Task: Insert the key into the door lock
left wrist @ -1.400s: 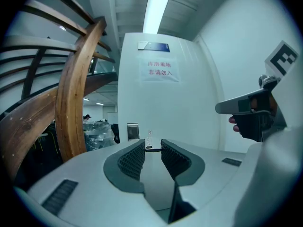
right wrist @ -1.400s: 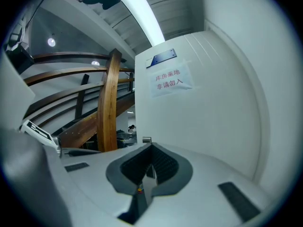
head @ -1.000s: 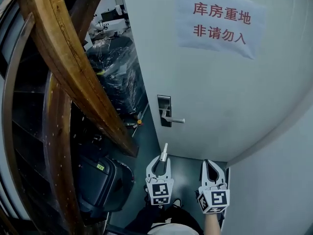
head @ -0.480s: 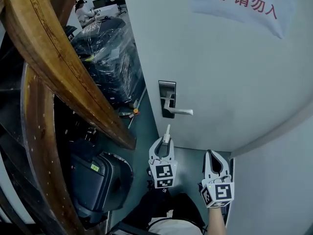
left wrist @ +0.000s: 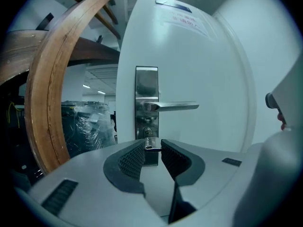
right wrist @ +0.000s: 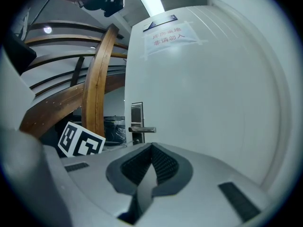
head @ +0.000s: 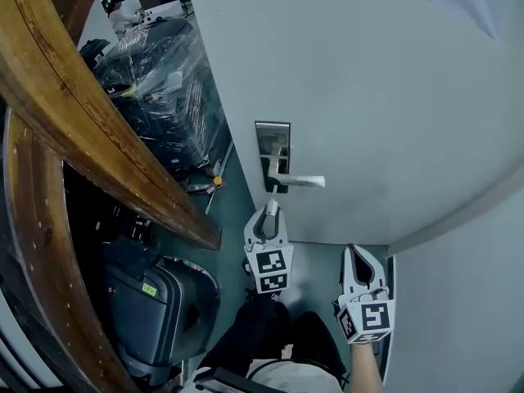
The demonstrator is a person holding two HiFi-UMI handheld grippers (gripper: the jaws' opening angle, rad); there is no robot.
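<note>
Over the last second the left gripper (head: 269,213) had been carried up and away toward the door (head: 368,97). The key (head: 271,207) had been brought from well below the lock plate (head: 273,155) to just under the handle (head: 295,181). From this it was judged that the approach was almost finished and that only the last lining-up and the push remained. The key had not yet been entered.

The key was gripped at its near end between the left fingers (left wrist: 131,159), which were closed on it with only its width left between them. Its long axis was laid along the fingers, and its tip was pointed away toward the plate. In the left gripper view the tip was seen just below the keyhole (left wrist: 147,131), so a small lift seemed to be called for. How its blade was turned could not be told.

The right gripper (head: 354,252) was held low at the near right, well apart from the lock. Its fingers were pressed together on nothing.
</note>
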